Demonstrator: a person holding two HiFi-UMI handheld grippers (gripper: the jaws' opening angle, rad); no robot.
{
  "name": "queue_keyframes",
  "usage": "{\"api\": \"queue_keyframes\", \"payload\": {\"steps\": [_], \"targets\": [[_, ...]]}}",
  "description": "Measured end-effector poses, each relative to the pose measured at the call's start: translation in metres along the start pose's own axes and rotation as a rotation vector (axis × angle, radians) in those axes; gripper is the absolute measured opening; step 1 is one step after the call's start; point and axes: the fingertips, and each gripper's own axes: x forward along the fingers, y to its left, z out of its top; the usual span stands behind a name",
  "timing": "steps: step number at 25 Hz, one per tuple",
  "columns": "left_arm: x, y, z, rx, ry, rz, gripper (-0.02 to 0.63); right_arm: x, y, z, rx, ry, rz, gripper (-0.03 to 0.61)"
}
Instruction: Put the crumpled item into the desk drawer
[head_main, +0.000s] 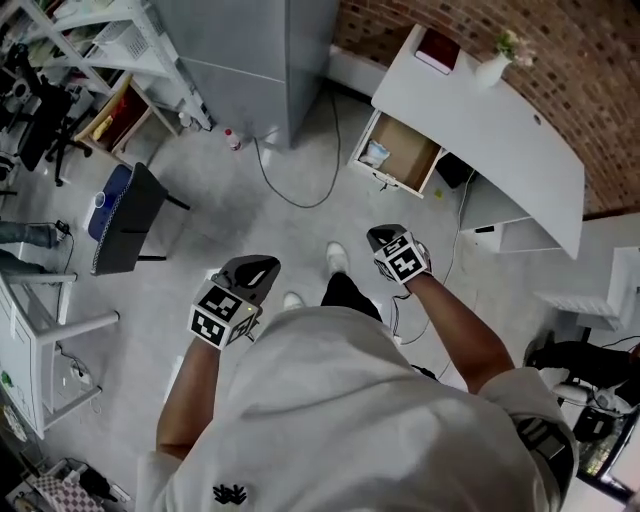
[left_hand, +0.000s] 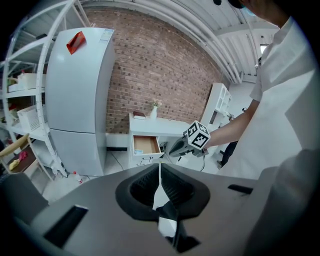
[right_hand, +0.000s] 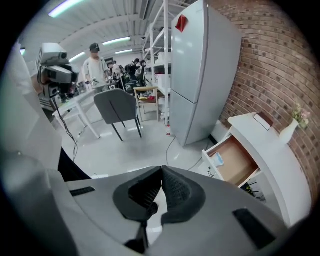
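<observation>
Seen from above, a person stands on a grey floor, holding a gripper in each hand at waist height.

The left gripper (left_hand: 160, 169) has its jaws pressed together, with only a sliver of light between the pads and nothing held. The right gripper (right_hand: 161, 174) is likewise closed up tight and empty.

A white desk (head_main: 500, 130) runs across the upper right of the head view, against a brick wall. Its drawer (head_main: 415, 150) is pulled out, showing a brown wooden floor. A small pale bluish item (head_main: 375, 153), crumpled-looking, lies in the drawer's left corner, near the front panel. This is probably the task's item, so it seems to be already in place. Nothing else crumpled shows on the floor or in either gripper.

The person is well apart from the desk. A dark cable (head_main: 290, 195) loops over the floor in the upper centre of the frame, left of the drawer.

If what remains is shutting the drawer, the person would do well to:
- walk straight in, keeping right of the cable;
- keep the jaws closed and use them as a blunt pusher;
- press on the middle of the front panel, so the drawer slides in square and does not jam;
- check that the item sits below the drawer's rim first.
</observation>
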Motion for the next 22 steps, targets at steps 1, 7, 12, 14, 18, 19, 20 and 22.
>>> {"api": "queue_keyframes", "payload": {"steps": [1, 7, 12, 14, 18, 19, 20, 22], "targets": [[-0.003, -0.004, -0.005, -0.004, 0.002, 0.0, 0.032, -0.008, 0.012, 0.002, 0.007, -0.013, 0.009, 0.029], [-0.014, -0.029, -0.025, -0.007, 0.005, -0.015, 0.032, -0.056, 0.079, 0.011, -0.003, -0.094, 0.068, 0.029], [-0.019, -0.047, -0.037, -0.018, 0.018, -0.027, 0.032, -0.086, 0.119, 0.015, -0.007, -0.145, 0.108, 0.029], [-0.02, -0.051, -0.041, -0.015, 0.026, -0.032, 0.032, -0.095, 0.128, 0.016, -0.009, -0.156, 0.114, 0.029], [-0.024, -0.058, -0.047, -0.005, 0.031, -0.049, 0.031, -0.106, 0.141, 0.018, 0.012, -0.178, 0.112, 0.029], [-0.024, -0.06, -0.048, 0.001, 0.032, -0.054, 0.032, -0.108, 0.143, 0.018, 0.019, -0.184, 0.112, 0.029], [-0.024, -0.062, -0.047, 0.01, 0.033, -0.058, 0.032, -0.11, 0.145, 0.018, 0.023, -0.189, 0.111, 0.029], [-0.024, -0.066, -0.046, 0.03, 0.033, -0.065, 0.032, -0.114, 0.146, 0.017, 0.022, -0.196, 0.106, 0.029]]}}
